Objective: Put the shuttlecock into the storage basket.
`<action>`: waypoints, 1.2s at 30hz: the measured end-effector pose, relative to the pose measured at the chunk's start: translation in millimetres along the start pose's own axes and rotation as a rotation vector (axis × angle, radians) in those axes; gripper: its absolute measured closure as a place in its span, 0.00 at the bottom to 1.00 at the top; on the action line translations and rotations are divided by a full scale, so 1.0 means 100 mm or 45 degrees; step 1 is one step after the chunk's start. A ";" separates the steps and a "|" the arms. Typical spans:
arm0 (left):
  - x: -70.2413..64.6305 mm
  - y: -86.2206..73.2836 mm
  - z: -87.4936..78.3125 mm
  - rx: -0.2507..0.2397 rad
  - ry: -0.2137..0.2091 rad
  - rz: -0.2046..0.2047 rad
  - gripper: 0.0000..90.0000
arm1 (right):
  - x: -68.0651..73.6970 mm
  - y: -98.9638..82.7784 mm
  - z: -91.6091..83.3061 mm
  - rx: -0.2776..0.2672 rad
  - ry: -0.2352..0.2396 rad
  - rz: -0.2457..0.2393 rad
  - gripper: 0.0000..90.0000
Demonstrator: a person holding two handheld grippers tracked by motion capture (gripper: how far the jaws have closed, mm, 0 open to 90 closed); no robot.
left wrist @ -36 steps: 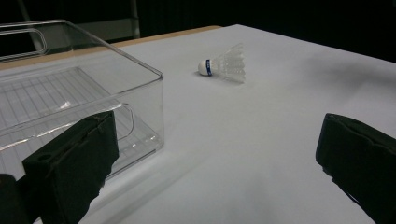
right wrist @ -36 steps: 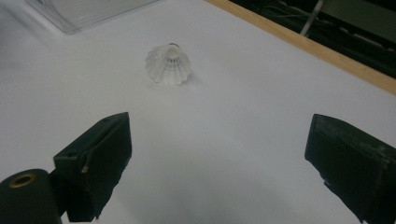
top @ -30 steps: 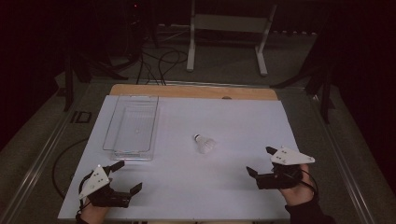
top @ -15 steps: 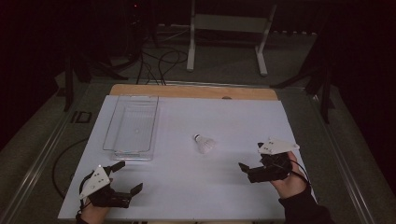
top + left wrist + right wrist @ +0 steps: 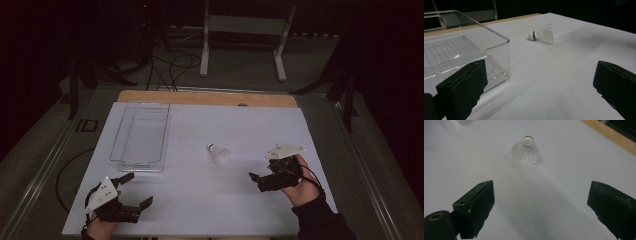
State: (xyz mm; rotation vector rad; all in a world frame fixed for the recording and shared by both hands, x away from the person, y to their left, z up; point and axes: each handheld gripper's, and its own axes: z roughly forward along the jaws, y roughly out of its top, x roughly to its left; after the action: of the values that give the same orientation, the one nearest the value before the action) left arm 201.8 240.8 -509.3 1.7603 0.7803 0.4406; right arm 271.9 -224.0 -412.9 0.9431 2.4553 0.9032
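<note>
A white shuttlecock (image 5: 219, 153) lies on its side on the white sheet that covers the table (image 5: 210, 210), roughly at the middle of the sheet, its rounded cork end with a blue band pointing toward the far left and its skirt toward the near right. The right gripper (image 5: 257, 181) sits low over the sheet to the near right of the shuttlecock, near it but apart, held in a hand (image 5: 300, 181) that comes out of a dark sleeve (image 5: 320, 222); its fingers (image 5: 475, 207) are spread wide with nothing between them, and in the right gripper view the shuttlecock (image 5: 525, 150) lies ahead of the gap, skirt toward the camera, untouched. The left gripper (image 5: 136, 190) rests at the near left corner of the sheet, well apart from the shuttlecock, its fingers (image 5: 464, 87) likewise released and holding nothing. A clear plastic bin (image 5: 117, 150) stands on the left part of the sheet, just beyond the left gripper; in the left gripper view its near corner (image 5: 507, 50) rises just past the left finger, and the shuttlecock (image 5: 544, 33) lies farther off to the bin's right. A strip of bare wood (image 5: 200, 97) shows along the table's far edge.
</note>
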 end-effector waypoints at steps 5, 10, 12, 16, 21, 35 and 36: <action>0.00 0.00 0.00 0.001 0.000 0.004 0.00 | 0.00 0.03 0.07 0.027 0.026 0.010 0.08; 0.00 0.00 0.00 0.002 -0.002 0.007 0.00 | 0.01 0.05 0.15 0.051 0.056 0.012 0.08; -0.01 0.00 0.00 0.002 -0.002 0.008 0.00 | 0.02 0.06 0.18 0.068 0.054 0.014 0.08; -0.01 0.00 0.00 0.003 -0.005 0.009 0.00 | 0.02 0.08 0.24 0.100 0.059 0.012 0.08; -0.01 0.00 0.00 0.004 -0.006 0.012 0.00 | 0.02 0.10 0.29 0.137 0.074 0.021 0.08; -0.01 0.00 0.00 0.004 -0.007 0.015 0.00 | -0.04 0.14 0.48 0.252 0.115 0.057 0.08; -0.01 0.00 0.00 0.004 -0.007 0.015 0.00 | -0.04 0.14 0.49 0.262 0.122 0.063 0.08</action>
State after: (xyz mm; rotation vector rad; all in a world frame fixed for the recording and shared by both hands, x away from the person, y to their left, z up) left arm 201.3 239.8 -508.8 1.7689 0.7677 0.4424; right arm 306.9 -197.4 -438.5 1.0553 2.6566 0.7367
